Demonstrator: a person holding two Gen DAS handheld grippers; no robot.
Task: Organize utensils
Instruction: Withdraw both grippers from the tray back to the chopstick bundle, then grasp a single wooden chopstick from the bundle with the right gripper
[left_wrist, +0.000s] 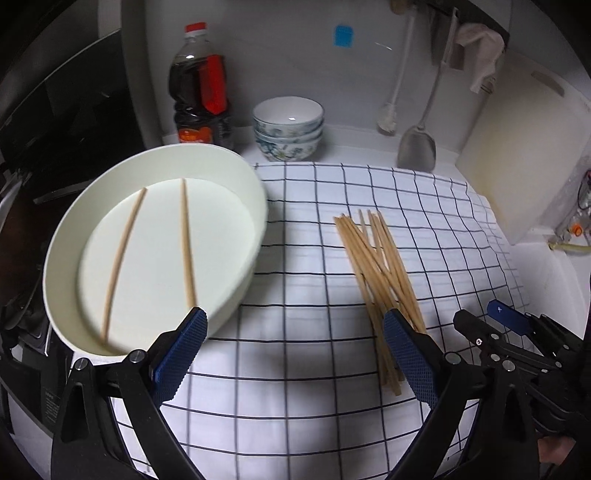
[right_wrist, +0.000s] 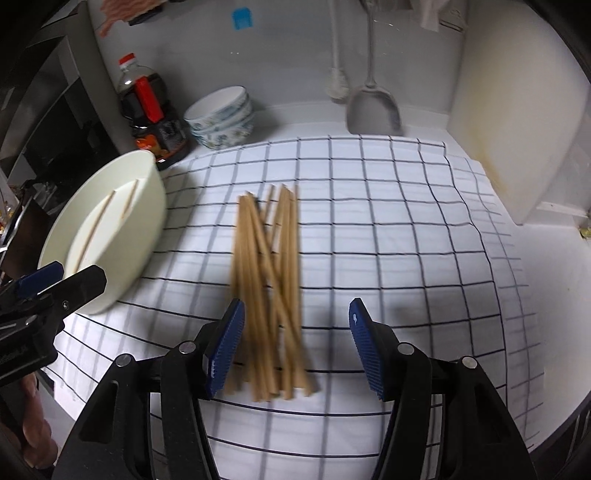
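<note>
the left gripper (left_wrist: 291, 350) hung over the checked cloth (left_wrist: 314, 369) w/ its jaws wide apart, nothing btwn them. its left finger sat near the front edge of the white tub (left_wrist: 255, 195), its right finger near the low end of the chopstick pile (left_wrist: 380, 273), partly hiding it. can't tell if that finger touched the sticks.

the right gripper (right_wrist: 297, 343) was also spread apart, nothing clamped, hovering above the near ends of the chopstick pile (right_wrist: 269, 269). in the right wrist view the sticks ran btwn the two blue pads and looked blurred. pile lay loose and crossed on the cloth (right_wrist: 388, 258), roughly mid-cloth, just right of the tub (right_wrist: 147, 206).

two chopsticks (left_wrist: 155, 251) lay flat in the tub, apart from each other, ends pointing front to back. tub sat at the cloth's left edge.

at the back: a dark sauce bottle (left_wrist: 199, 88) w/ red cap, a stack of patterned bowls (left_wrist: 288, 127) beside it, then a metal spatula (left_wrist: 417, 144) and a white brush (left_wrist: 391, 110) hanging at the wall. a white cutting board (left_wrist: 524, 155) leaned at the right. the right gripper showed in the left wrist view at lower right (left_wrist: 495, 321).
</note>
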